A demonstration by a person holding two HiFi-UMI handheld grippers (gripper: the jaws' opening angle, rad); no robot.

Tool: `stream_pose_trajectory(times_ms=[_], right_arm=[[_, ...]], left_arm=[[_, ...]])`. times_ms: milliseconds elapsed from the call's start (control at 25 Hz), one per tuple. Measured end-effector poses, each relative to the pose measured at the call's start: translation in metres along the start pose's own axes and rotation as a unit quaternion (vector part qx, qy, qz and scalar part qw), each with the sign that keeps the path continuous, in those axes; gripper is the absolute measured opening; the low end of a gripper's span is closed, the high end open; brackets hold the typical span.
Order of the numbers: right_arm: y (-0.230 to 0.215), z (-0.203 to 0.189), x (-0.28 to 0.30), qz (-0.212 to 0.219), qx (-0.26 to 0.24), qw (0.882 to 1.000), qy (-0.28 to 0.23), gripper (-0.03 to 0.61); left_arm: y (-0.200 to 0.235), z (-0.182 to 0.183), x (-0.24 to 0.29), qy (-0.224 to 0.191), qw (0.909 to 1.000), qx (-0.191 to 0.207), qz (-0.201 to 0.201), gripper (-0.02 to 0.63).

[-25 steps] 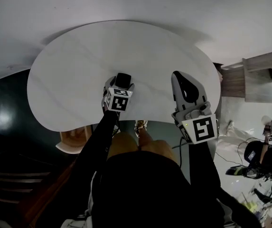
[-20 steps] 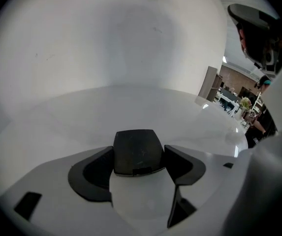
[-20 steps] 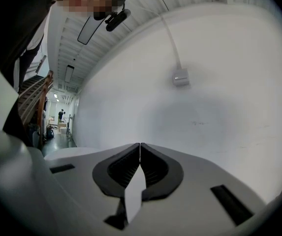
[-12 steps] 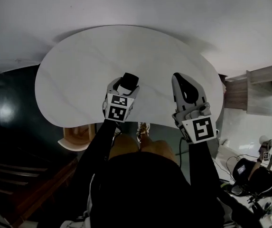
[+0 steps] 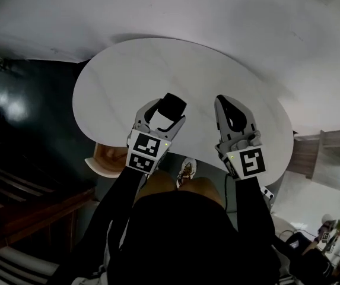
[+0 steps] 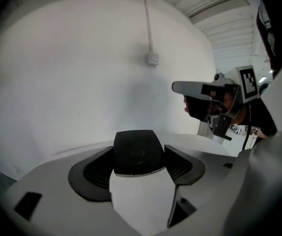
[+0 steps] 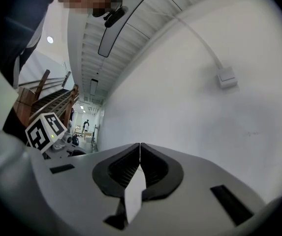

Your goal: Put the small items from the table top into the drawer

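Note:
My left gripper [image 5: 162, 116] is shut on a small black block [image 5: 172, 105] and holds it above the near part of the white kidney-shaped table top [image 5: 158, 70]. In the left gripper view the black block [image 6: 137, 150] fills the gap between the two dark pads [image 6: 94, 171], with the gripper [image 6: 138, 159] pointing at a white wall. My right gripper [image 5: 223, 103] hovers over the table's right part, jaws shut with nothing between them [image 7: 140, 151]. A wood-lined drawer [image 5: 105, 157] with a white rim sticks out under the table's near-left edge.
The person's shoe [image 5: 186, 172] and knees show below the table's near edge. Dark floor and wooden stairs [image 5: 33, 200] lie to the left, a wooden cabinet [image 5: 330, 141] to the right. A wall box with a conduit [image 6: 152, 59] sits on the white wall.
The left gripper has risen toward the camera with the black block in its jaws. The head view has swung, so the table now sits further right. The right gripper has kept its pose.

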State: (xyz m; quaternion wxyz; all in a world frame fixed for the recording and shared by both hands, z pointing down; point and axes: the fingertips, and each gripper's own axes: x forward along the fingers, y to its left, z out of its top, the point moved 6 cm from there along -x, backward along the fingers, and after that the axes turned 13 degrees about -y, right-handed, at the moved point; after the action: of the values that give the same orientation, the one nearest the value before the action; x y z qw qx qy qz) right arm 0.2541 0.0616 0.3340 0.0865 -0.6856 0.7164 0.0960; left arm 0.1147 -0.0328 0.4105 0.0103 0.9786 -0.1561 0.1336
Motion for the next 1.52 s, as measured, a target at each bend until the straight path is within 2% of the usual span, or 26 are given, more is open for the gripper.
stream_pose_trajectory(times_ms=[280, 520, 640, 920, 1240, 1360, 1520], right_arm=[[0.037, -0.002, 0.029, 0.042, -0.004, 0.999, -0.002, 0.028], [0.057, -0.003, 0.046, 0.064, 0.006, 0.998, -0.002, 0.028], [0.072, -0.011, 0.055, 0.091, 0.01, 0.996, 0.008, 0.028], [0.128, -0.03, 0.097, 0.166, 0.044, 0.985, 0.004, 0.028], [0.216, -0.045, 0.147, 0.252, 0.074, 0.965, 0.001, 0.028], [0.238, -0.047, 0.155, 0.271, 0.075, 0.959, 0.003, 0.028], [0.254, -0.051, 0.159, 0.285, 0.075, 0.956, 0.012, 0.028]], left_arm=[[0.018, 0.031, -0.048, -0.045, 0.9985, 0.017, 0.026, 0.342], [0.033, 0.028, -0.064, -0.046, 0.9978, 0.017, 0.045, 0.342], [0.043, 0.024, -0.079, -0.043, 0.9968, 0.012, 0.066, 0.342], [0.078, 0.005, -0.131, -0.028, 0.9905, 0.0, 0.135, 0.342], [0.122, -0.028, -0.219, -0.003, 0.9742, -0.019, 0.225, 0.342], [0.132, -0.038, -0.239, -0.001, 0.9695, -0.034, 0.243, 0.342], [0.137, -0.059, -0.252, 0.001, 0.9673, -0.063, 0.245, 0.342]])
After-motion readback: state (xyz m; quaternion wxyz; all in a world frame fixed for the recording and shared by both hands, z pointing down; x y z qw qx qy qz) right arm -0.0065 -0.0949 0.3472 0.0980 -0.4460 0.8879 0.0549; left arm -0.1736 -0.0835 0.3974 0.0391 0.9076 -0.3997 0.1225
